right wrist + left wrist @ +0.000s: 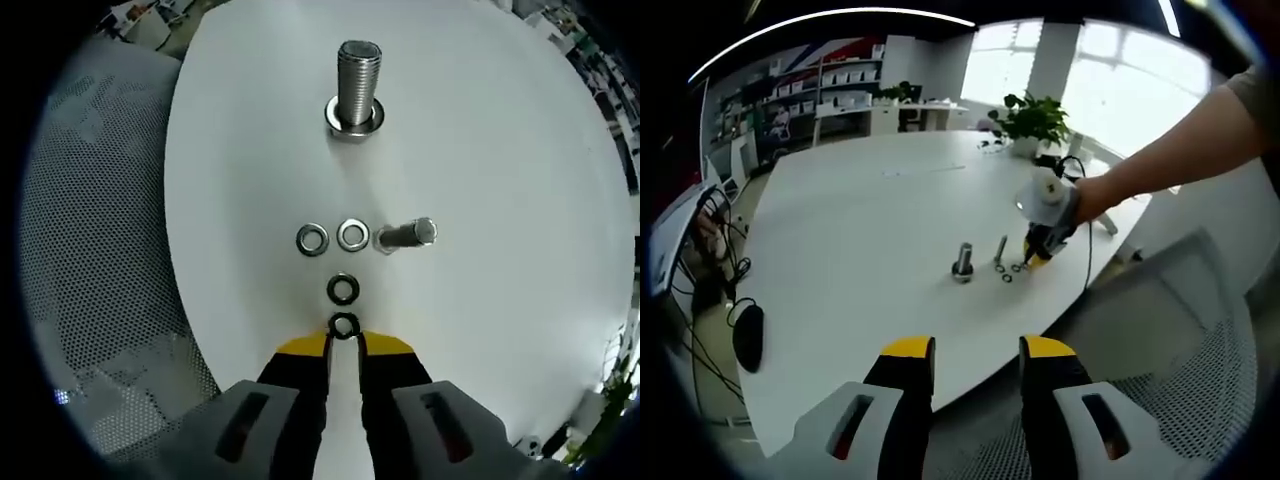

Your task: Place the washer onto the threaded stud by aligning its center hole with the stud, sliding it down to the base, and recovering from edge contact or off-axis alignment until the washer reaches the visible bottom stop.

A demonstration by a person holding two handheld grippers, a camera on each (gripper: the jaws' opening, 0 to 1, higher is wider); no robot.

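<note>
A broad white table with a rounded edge carries everything, and a mesh-backed chair sits just off its rim. In the left gripper view, the left gripper hangs near the table's edge with its yellow-tipped jaws apart and nothing between them, well back from the hardware. Across the table a person's arm reaches in, holding the right gripper tip-down beside the parts. In the right gripper view, the large threaded stud stands upright on its wide base, farthest from the jaws, while a smaller bolt lies on its side closer in. Two silver washers lie side by side just beside the bolt's end; a dark washer lies flat below them. The right gripper is nearly closed — its tips pinch another dark washer by its near edge (it rests low against the tabletop), well apart from the stud.
</note>
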